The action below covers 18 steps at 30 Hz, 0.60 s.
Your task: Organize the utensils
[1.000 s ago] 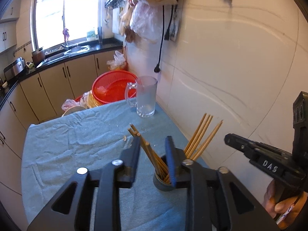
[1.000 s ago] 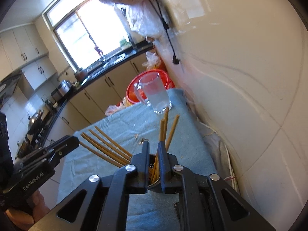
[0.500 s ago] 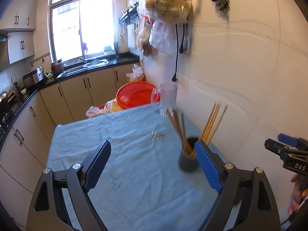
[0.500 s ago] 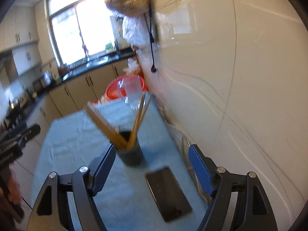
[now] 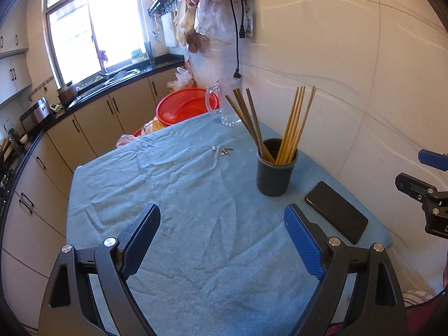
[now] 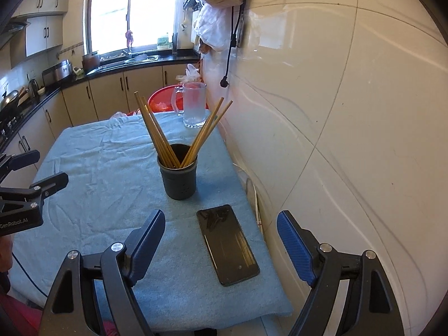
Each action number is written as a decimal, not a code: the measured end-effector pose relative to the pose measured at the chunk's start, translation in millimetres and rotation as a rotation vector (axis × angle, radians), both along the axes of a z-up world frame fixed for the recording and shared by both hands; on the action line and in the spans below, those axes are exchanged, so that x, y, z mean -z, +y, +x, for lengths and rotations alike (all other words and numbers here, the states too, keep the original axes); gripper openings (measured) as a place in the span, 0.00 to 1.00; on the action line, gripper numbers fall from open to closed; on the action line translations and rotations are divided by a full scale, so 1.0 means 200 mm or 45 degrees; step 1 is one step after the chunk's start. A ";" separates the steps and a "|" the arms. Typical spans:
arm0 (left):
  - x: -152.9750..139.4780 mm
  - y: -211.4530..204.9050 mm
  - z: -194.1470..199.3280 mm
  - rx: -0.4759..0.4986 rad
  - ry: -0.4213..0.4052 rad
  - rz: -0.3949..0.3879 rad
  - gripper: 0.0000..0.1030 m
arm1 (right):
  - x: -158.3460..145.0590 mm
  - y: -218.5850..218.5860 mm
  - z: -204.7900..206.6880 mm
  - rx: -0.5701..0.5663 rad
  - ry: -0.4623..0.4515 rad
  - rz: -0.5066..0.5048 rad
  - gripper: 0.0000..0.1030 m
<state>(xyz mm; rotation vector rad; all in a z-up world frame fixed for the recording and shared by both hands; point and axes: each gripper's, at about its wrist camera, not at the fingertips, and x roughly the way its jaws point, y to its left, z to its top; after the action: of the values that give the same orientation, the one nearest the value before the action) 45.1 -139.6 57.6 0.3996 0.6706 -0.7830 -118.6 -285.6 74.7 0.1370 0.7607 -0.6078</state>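
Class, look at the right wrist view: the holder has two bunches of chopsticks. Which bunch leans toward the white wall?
The lighter, thinner bunch on the right side of the dark holder leans toward the wall. The darker, thicker bunch leans left, away from the wall.

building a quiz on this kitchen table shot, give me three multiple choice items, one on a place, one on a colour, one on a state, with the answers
1. Where are the chopsticks?
A. flat on the cloth
B. standing in the dark cup
C. inside the glass mug

2. What colour is the cloth on the table?
A. light blue
B. red
C. white

3. How do the right tongs stand?
A. shut on the phone
B. shut on the cup
C. open, holding nothing

Answers:
1 B, two bunches lean apart out of the cup.
2 A, blue towelling covers the top.
3 C, its fingers stand wide apart above the phone, touching nothing.
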 end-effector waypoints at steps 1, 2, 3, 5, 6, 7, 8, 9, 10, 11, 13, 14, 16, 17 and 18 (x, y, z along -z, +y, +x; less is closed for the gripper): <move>0.00 0.00 0.00 0.008 0.002 -0.002 0.86 | 0.00 0.00 0.00 0.001 -0.002 0.000 0.83; 0.00 0.00 0.00 0.016 0.002 -0.004 0.86 | 0.00 0.00 0.00 0.004 -0.001 0.000 0.83; 0.00 -0.01 0.00 0.020 0.002 -0.005 0.86 | 0.00 0.01 -0.01 0.006 -0.002 -0.002 0.83; 0.00 -0.01 0.00 0.026 0.004 -0.008 0.86 | -0.01 0.02 -0.01 0.009 -0.006 -0.007 0.83; 0.00 -0.01 0.00 0.027 0.006 -0.008 0.86 | -0.01 0.02 -0.01 0.010 -0.007 -0.009 0.83; 0.00 -0.02 0.01 0.027 0.009 -0.008 0.86 | -0.01 0.02 -0.01 0.011 -0.007 -0.011 0.83; 0.00 -0.02 0.01 0.025 0.012 -0.010 0.86 | -0.01 0.02 -0.01 0.012 -0.007 -0.012 0.83; 0.00 -0.02 0.01 0.022 0.013 -0.011 0.86 | -0.02 0.02 -0.01 0.012 -0.006 -0.012 0.83; -0.01 -0.02 0.01 0.018 0.013 -0.011 0.86 | -0.01 0.01 -0.01 0.011 -0.004 -0.012 0.83; -0.01 -0.02 0.01 0.018 0.011 -0.009 0.86 | -0.02 0.01 0.00 0.009 -0.003 -0.013 0.83; 0.00 -0.02 0.01 0.012 0.011 -0.011 0.86 | -0.02 0.02 -0.01 0.007 -0.002 -0.016 0.83; 0.00 -0.03 0.01 0.012 0.011 -0.012 0.86 | -0.02 0.01 -0.01 0.005 -0.002 -0.016 0.83; 0.00 -0.03 0.01 0.007 0.007 -0.007 0.86 | -0.02 0.01 -0.01 0.004 -0.001 -0.015 0.83; 0.00 -0.03 0.01 0.008 0.008 -0.007 0.86 | -0.02 0.01 -0.01 0.004 0.000 -0.014 0.83; 0.00 -0.03 0.00 0.008 0.008 -0.006 0.86 | -0.02 0.00 -0.01 0.002 -0.001 -0.015 0.83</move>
<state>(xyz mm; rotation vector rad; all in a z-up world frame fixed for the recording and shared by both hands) 46.0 -145.4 58.4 0.3953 0.6733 -0.7922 -120.1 -284.9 79.4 0.1274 0.7565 -0.6137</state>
